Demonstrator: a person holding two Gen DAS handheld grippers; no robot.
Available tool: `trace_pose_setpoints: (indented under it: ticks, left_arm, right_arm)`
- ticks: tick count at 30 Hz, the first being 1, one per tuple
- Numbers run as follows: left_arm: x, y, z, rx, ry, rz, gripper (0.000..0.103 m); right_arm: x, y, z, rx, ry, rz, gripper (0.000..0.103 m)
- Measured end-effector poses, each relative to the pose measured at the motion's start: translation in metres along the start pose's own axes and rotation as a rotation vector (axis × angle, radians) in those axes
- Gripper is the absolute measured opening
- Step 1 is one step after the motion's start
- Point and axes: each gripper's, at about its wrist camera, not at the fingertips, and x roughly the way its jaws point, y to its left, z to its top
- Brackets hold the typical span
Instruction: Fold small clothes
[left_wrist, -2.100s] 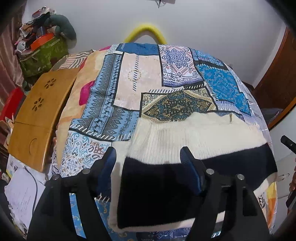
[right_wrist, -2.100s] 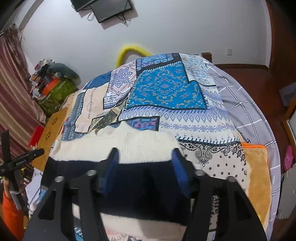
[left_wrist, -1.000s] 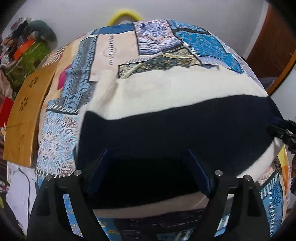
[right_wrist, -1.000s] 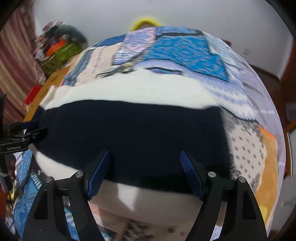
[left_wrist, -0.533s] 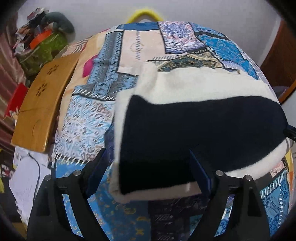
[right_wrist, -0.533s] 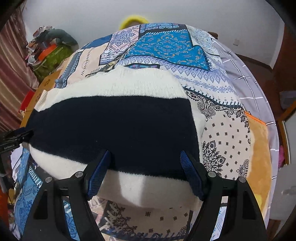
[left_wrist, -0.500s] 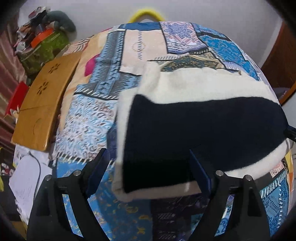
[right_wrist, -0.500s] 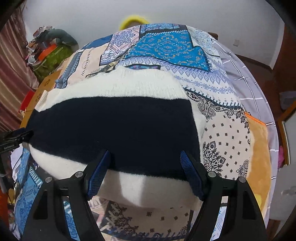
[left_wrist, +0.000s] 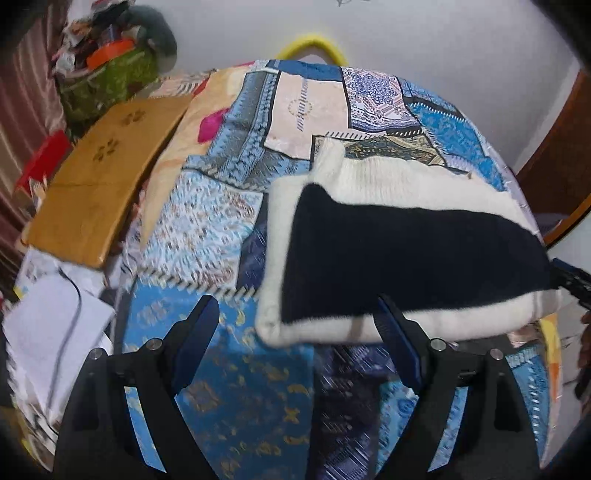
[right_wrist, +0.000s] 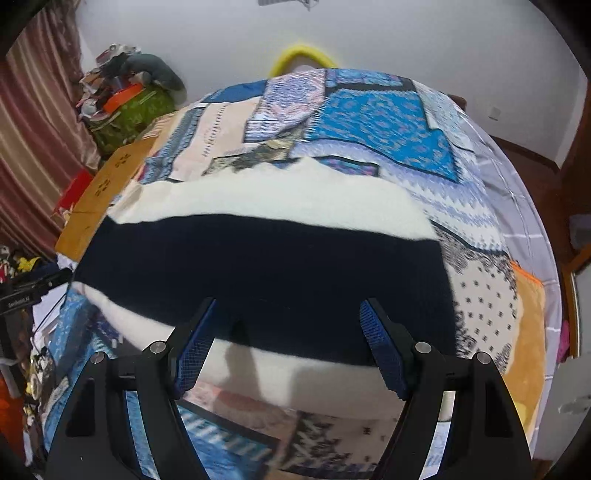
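A cream and navy knitted garment (left_wrist: 399, 251) lies folded flat on the patchwork bedspread (left_wrist: 229, 229). In the left wrist view my left gripper (left_wrist: 295, 332) is open and empty, just in front of the garment's near left corner, over bare bedspread. In the right wrist view the garment (right_wrist: 266, 266) fills the middle. My right gripper (right_wrist: 288, 332) is open and empty, its fingers above the garment's near cream edge. The right gripper's tip also shows at the right edge of the left wrist view (left_wrist: 570, 282).
A wooden lap table (left_wrist: 99, 184) stands left of the bed, with papers (left_wrist: 51, 332) below it. A green bag with clutter (left_wrist: 107, 74) sits at the back left. A yellow hoop (left_wrist: 312, 42) is at the bed's far end. A brown curtain (right_wrist: 33, 155) hangs left.
Both grippers have drawn back from the garment. The left gripper has moved left and away, so the folded garment now sits to its right. The garment lies still.
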Motion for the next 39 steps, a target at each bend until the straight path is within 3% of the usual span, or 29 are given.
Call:
trace_pose_setpoints:
  ticks: [7, 14, 20, 23, 27, 34, 37, 39]
  left_arm:
    - [0.007, -0.002, -0.022, -0.075, 0.060, -0.133, 0.086]
    - [0.025, -0.015, -0.027, -0.085, 0.108, -0.168, 0.086]
    - [0.042, -0.020, -0.025, -0.122, 0.158, -0.233, 0.086]
    - [0.046, -0.022, -0.020, -0.126, 0.155, -0.260, 0.086]
    - [0.059, -0.009, -0.009, -0.204, 0.172, -0.352, 0.085]
    - [0.067, 0.001, 0.007, -0.285, 0.158, -0.449, 0.085]
    - [0.068, -0.002, 0.013, -0.286, 0.145, -0.455, 0.084]
    - [0.071, -0.003, 0.018, -0.300, 0.141, -0.455, 0.078]
  right_arm:
    - [0.016, 0.035, 0.003, -0.072, 0.015, 0.031, 0.075]
    - [0.037, 0.057, -0.005, -0.133, 0.059, 0.036, 0.075]
    - [0.044, 0.060, -0.009, -0.138, 0.052, 0.041, 0.082]
    - [0.046, 0.060, -0.008, -0.137, 0.053, 0.047, 0.083]
    - [0.046, 0.060, -0.008, -0.130, 0.051, 0.058, 0.084]
    - [0.047, 0.059, -0.008, -0.123, 0.049, 0.066, 0.084]
    - [0.047, 0.059, -0.008, -0.122, 0.048, 0.068, 0.084]
    - [0.047, 0.059, -0.008, -0.120, 0.047, 0.070, 0.084]
